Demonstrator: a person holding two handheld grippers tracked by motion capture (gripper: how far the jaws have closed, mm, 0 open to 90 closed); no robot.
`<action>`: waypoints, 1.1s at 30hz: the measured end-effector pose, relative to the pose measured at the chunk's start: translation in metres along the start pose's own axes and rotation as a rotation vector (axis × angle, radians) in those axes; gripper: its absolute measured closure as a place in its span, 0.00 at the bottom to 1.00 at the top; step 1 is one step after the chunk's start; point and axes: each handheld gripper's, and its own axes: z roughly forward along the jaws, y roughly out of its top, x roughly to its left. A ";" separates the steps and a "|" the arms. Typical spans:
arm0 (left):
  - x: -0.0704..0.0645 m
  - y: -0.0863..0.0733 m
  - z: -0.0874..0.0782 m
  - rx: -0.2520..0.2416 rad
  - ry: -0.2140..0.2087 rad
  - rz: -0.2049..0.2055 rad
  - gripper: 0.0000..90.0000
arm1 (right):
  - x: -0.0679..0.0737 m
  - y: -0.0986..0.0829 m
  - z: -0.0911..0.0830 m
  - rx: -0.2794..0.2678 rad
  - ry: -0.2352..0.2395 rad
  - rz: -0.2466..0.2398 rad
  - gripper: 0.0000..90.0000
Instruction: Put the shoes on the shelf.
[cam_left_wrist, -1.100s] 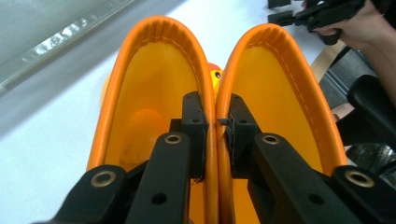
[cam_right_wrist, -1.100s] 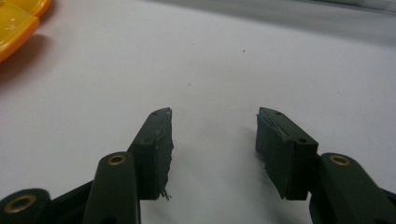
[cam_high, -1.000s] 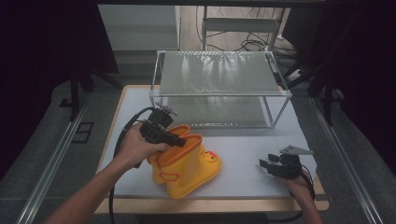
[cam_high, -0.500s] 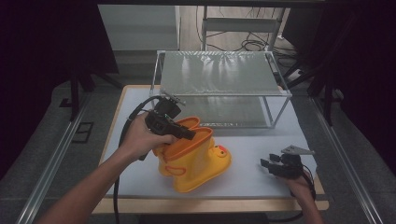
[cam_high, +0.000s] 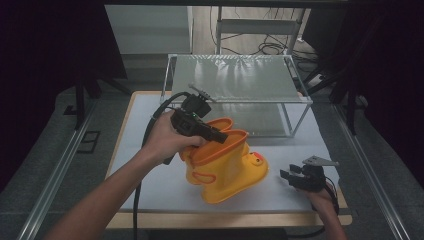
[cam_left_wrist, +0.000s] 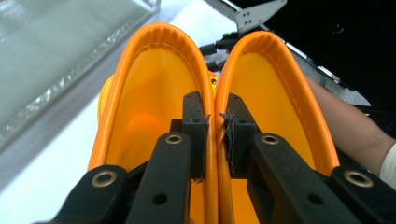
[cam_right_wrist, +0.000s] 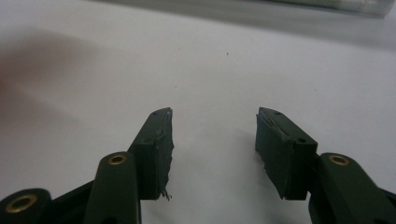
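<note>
Two boots, high view: my left claw (cam_high: 220, 136) lifts yellow boots (cam_high: 225, 167) by their tops, tilted, in front of the glass shelf (cam_high: 235, 80).
Left gripper view: I pinch both inner rims (cam_left_wrist: 215, 140) together, so one grip carries the pair.
Right gripper view: my right claw (cam_right_wrist: 212, 154) spread, idle over the white mat (cam_right_wrist: 210, 56), right of the boots.

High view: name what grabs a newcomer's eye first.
A pair of bright orange-yellow rubber boots tilts mid-table, the left gripper pinching their two touching rims together. Behind stands a clear glass-topped wire-frame rack; the right gripper rests open at the table's right.
</note>
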 end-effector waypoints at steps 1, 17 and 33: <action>0.000 0.003 0.000 -0.008 -0.004 0.000 0.90 | 0.000 0.000 -0.001 -0.004 0.000 0.000 0.51; -0.008 0.040 -0.016 -0.051 0.005 0.000 0.90 | 0.000 0.001 -0.004 -0.023 0.006 -0.007 0.51; -0.013 0.079 -0.057 -0.132 0.023 -0.004 0.90 | -0.001 -0.001 -0.002 -0.013 -0.005 0.005 0.49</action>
